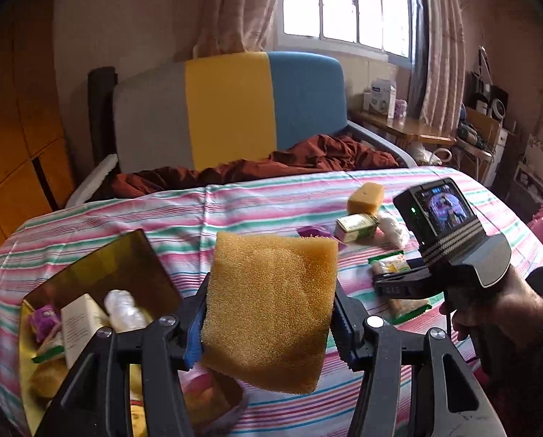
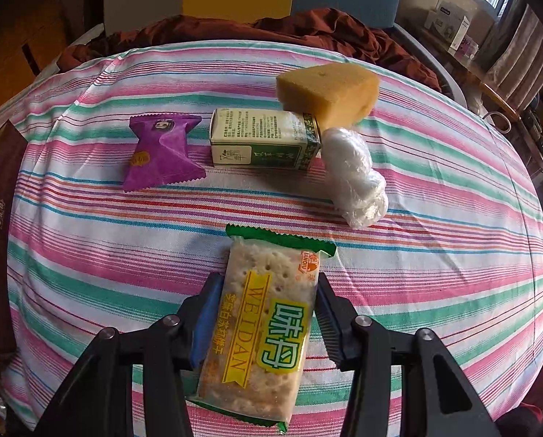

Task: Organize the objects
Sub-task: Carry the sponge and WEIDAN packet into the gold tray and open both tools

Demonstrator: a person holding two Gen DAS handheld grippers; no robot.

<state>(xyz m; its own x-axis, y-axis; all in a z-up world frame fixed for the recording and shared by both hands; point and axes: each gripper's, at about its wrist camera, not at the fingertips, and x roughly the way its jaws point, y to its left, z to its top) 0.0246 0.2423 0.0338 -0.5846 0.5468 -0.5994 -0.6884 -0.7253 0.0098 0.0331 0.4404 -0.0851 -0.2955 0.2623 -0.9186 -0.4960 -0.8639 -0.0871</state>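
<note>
Clamped in the left hand-held gripper [image 1: 267, 327], a soft, light sponge [image 1: 271, 309] is held above the box [image 1: 100, 266] at the bed's left edge; the right hand-held gripper [image 2: 264, 327] is closed around a brittle cracker packet [image 2: 264, 331], gripped by its long sides.

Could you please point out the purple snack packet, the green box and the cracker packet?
purple snack packet [image 2: 162, 151], right wrist view, wrapper's middle.
green box [image 2: 266, 144], right wrist view, side face.
cracker packet [image 2: 262, 324], right wrist view, printed front.

Daylight pours through a barred window [image 1: 347, 3] with pink curtains [image 1: 235, 3]; below it stands a grey, yellow and blue headboard [image 1: 231, 109], cluttered shelves [image 1: 490, 127] alongside.
</note>
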